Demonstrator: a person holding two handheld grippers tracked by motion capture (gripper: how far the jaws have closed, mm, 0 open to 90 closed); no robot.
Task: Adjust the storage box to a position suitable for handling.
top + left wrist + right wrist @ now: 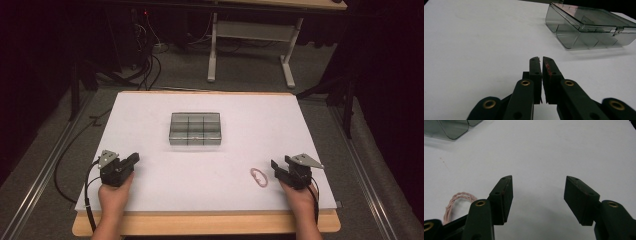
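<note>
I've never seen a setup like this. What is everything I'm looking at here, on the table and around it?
Table: one, white top with a wooden front edge, fills the middle of the high view.
Compartment box: one, clear grey plastic with a closed lid, divided inside, centre of the table.
Twisted cord loop: one, pink, lies on the table just left of the right gripper, apart from its fingers.
Second table: one, white legs, on the floor behind.
Cables: several, black, on the floor at the back left.
Left gripper: one, black, front left of the table, fingers closed on nothing.
Right gripper: one, black, front right, fingers spread apart.
Hands: two, each holding a gripper.
</note>
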